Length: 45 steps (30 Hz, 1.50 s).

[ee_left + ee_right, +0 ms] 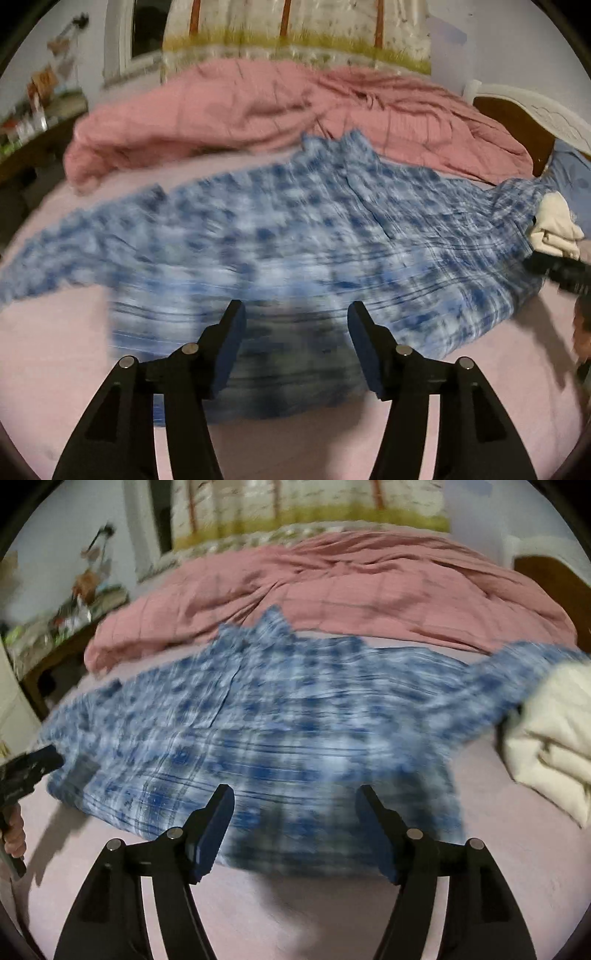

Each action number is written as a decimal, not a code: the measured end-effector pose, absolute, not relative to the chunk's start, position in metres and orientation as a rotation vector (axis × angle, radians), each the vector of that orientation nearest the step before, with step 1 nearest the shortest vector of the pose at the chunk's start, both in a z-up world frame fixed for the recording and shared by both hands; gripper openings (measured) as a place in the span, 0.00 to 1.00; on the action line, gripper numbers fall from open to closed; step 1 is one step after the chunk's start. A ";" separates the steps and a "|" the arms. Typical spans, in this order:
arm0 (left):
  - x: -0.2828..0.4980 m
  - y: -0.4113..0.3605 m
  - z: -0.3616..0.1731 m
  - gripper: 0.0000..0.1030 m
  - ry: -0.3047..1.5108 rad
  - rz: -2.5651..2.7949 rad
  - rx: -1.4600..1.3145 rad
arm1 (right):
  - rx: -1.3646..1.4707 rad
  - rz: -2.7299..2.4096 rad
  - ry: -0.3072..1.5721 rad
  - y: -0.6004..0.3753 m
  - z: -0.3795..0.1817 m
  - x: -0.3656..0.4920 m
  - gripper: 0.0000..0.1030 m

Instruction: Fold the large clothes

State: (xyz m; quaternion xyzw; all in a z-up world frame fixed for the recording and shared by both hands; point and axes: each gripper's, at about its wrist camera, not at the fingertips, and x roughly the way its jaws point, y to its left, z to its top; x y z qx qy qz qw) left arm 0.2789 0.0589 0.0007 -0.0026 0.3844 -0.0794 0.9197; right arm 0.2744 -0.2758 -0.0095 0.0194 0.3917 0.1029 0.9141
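Shirt spread flat on bed; long axis runs across both views, sleeve to sleeve, collar pointing away from the tongs toward the quilt. Left tongs released, nothing between the pads, hem just ahead and below; right tongs likewise released over the hem. Both pitched downward. Folded cream cloth right of the right tongs; frames blurred.

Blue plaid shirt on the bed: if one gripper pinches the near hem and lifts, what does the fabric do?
Probably floppy: the blue plaid shirt lies flat with soft wrinkles on the pink sheet, so it should drape and sag from a pinch. Likely light, since the cloth looks thin. A push would probably bunch it rather than slide it whole. Both views are blurred, so texture is uncertain.
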 end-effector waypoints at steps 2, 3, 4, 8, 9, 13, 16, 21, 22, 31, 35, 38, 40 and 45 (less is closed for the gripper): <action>0.284 0.048 -0.018 0.57 0.845 -0.175 -0.020 | -0.004 0.212 0.851 -0.261 -0.022 0.283 0.78; 0.285 0.044 -0.028 0.57 0.876 -0.159 -0.002 | -0.023 0.200 0.866 -0.256 -0.031 0.285 0.79; 0.286 0.041 -0.041 0.57 0.905 -0.140 0.025 | -0.043 0.187 0.885 -0.253 -0.040 0.285 0.79; 0.277 0.043 -0.047 0.59 0.889 -0.133 0.044 | -0.040 0.185 0.925 -0.265 -0.065 0.283 0.83; 0.275 0.043 -0.048 0.60 0.887 -0.129 0.048 | -0.020 0.193 0.925 -0.273 -0.063 0.280 0.83; 0.263 0.047 -0.047 0.63 0.876 -0.134 0.048 | -0.045 0.189 0.933 -0.285 -0.060 0.277 0.83; 0.262 0.051 -0.049 0.67 0.886 -0.127 0.044 | -0.085 0.240 1.012 -0.295 -0.060 0.271 0.83; 0.256 0.053 -0.044 0.69 0.814 -0.111 0.019 | -0.095 0.187 0.913 -0.325 -0.043 0.252 0.71; 0.256 0.054 -0.042 0.69 0.806 -0.124 0.002 | -0.059 0.192 0.898 -0.329 -0.039 0.251 0.68; 0.257 0.059 -0.047 0.69 0.808 -0.075 -0.014 | 0.203 0.190 0.859 -0.353 -0.042 0.315 0.37; 0.258 0.059 -0.048 0.69 0.812 -0.077 -0.013 | 0.259 0.032 0.869 -0.374 -0.062 0.340 0.30; 0.258 0.059 -0.048 0.69 0.809 -0.075 -0.010 | 0.349 0.003 0.856 -0.392 -0.067 0.337 0.11; 0.257 0.058 -0.048 0.69 0.805 -0.074 -0.010 | 0.337 -0.014 0.836 -0.393 -0.066 0.334 0.11; 0.253 0.062 -0.043 0.69 0.774 -0.081 -0.029 | 0.260 -0.038 0.828 -0.384 -0.064 0.329 0.11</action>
